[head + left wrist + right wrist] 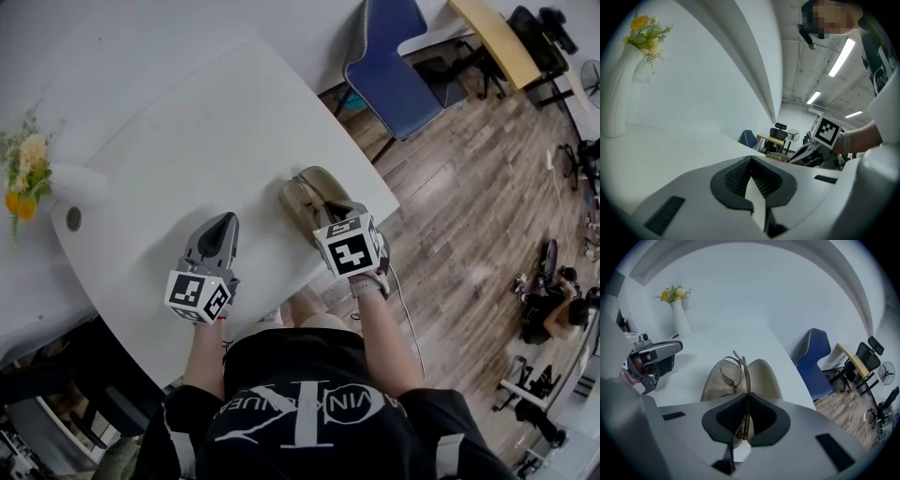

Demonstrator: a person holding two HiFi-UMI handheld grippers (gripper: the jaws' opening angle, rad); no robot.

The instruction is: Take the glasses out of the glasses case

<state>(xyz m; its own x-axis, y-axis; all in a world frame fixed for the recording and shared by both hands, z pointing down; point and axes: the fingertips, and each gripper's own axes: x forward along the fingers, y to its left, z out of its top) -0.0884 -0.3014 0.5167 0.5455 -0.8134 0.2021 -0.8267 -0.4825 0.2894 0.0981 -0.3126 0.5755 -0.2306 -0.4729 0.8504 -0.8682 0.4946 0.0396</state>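
**A:** Start at the fingers. What is the right gripper (746,397) doing?

**B:** Its pads are clamped on the glasses (746,376). The thin metal frame is pinched edge-on between them, and one lens ring shows just left of the pinch line.

**A:** And which way do the glasses run from there?

**B:** Straight ahead of the fingertips. Their long axis follows the line the gripper points along, forward and down toward the open case (762,377). The case lies the same way on the table (206,141), with its length running away from the person and its pale lining showing on both sides of the frame.

**A:** Are they out of the case?

**B:** I can't tell. The far end of the frame stands above the lining, but the near end is hidden behind the pads, so it may be inside the hollow.

**A:** So what does the next move depend on?

**B:** I'd say lifting straight up and off the case without tilting, so the hidden end doesn't catch the rim.

**A:** And the left gripper (751,161)?

**B:** Its fingers are closed together on nothing. It sits low over the table, well to the left of the case and pointing roughly level, so the right is the nearer hand. Beyond it is a white vase (618,93) with flowers.
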